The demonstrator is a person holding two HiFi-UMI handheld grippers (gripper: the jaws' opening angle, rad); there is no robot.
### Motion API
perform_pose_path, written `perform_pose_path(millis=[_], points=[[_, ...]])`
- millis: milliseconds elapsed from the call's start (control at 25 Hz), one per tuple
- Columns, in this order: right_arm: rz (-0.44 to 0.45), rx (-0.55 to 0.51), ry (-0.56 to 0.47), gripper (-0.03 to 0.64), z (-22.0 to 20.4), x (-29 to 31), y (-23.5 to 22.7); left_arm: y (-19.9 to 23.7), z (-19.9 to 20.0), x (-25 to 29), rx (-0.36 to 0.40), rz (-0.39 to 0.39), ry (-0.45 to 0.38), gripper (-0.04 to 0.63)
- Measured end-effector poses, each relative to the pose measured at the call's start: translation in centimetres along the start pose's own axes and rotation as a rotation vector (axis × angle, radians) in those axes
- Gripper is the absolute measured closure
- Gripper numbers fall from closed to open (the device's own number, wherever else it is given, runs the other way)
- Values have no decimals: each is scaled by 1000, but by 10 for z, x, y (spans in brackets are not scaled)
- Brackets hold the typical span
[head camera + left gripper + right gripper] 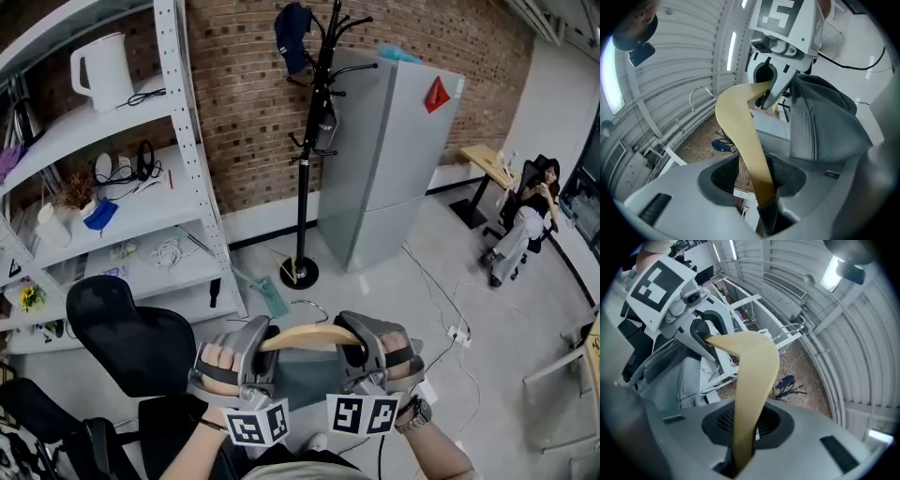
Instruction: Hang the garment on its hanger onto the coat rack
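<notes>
A pale wooden hanger (309, 336) with a grey garment (305, 375) draped under it is held level in front of me. My left gripper (265, 345) is shut on its left end and my right gripper (354, 342) is shut on its right end. The metal hook (314, 306) points away from me. In the left gripper view the wooden arm (740, 136) runs from my jaws to the right gripper (773, 89). The right gripper view shows the same arm (752, 380) reaching the left gripper (701, 333). The black coat rack (314, 141) stands ahead by the brick wall, a blue cap (292, 33) on one peg.
A grey fridge (394, 150) stands just right of the rack. White shelving (178, 141) with a kettle and small items fills the left. A black chair (127, 333) is close at my left. Cables lie on the floor (441, 309); a person sits far right.
</notes>
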State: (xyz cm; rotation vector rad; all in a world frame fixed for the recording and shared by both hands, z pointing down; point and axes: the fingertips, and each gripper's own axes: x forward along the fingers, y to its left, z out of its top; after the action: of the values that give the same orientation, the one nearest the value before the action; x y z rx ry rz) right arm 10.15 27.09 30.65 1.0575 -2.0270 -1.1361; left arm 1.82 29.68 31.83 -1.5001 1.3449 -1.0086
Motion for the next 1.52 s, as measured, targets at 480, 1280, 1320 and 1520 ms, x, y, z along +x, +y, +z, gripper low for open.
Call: perform_pose_path(millis=[480,1280,1320,1520], points=[[-23,13,78,563,18,6,11,8,-21,-4,-18,3,-103,423],[1,21,26,563,50,59,33,17,-81,10,-8,-12,-44,423],[4,23,26,563,47,62,33,16,-81,14,-8,-13,-41,423],[17,32,23,563,28,81,23,15,-77,43,-17,-6,-20,423]])
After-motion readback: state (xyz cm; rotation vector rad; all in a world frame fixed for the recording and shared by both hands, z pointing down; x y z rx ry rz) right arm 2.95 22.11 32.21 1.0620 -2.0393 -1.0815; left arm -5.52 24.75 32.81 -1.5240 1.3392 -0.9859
